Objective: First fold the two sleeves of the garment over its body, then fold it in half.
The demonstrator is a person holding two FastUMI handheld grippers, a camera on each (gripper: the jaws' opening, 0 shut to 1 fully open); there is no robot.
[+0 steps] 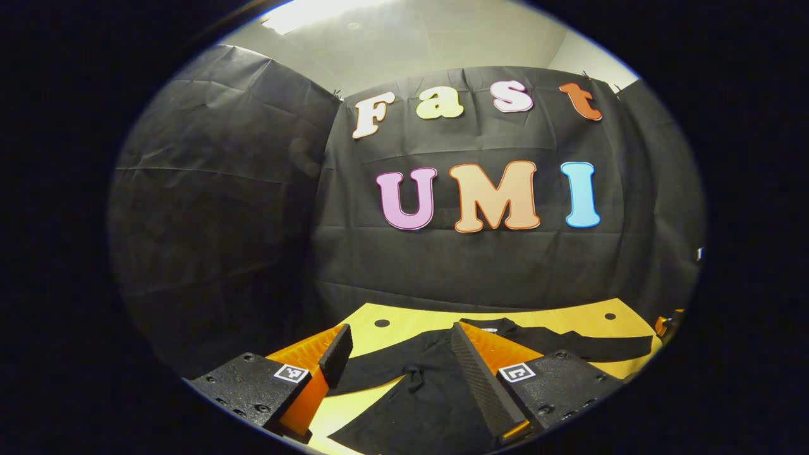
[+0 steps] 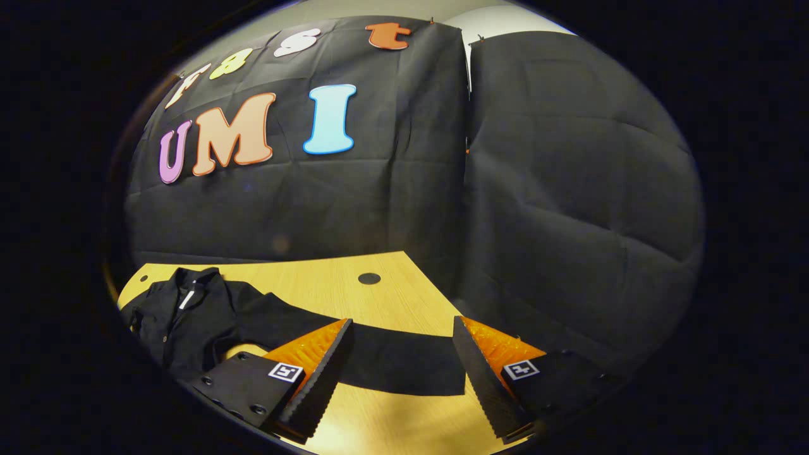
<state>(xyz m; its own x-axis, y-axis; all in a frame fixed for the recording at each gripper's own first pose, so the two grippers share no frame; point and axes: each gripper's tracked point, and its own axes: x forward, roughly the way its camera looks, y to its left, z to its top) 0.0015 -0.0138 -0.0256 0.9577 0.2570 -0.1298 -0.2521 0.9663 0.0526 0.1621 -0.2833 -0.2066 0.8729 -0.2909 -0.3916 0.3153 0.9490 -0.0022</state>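
Wooden table (image 2: 328, 284), unlabelled black garment (image 2: 189, 316), sleeves spread flat

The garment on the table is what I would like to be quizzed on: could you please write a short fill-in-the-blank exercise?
1. The black garment lies on a ____ table.
2. The sleeve between the right gripper fingers lies ____, not yet folded.
3. Both the right and left gripper are ____.

Missing words: wooden; stretched out; open
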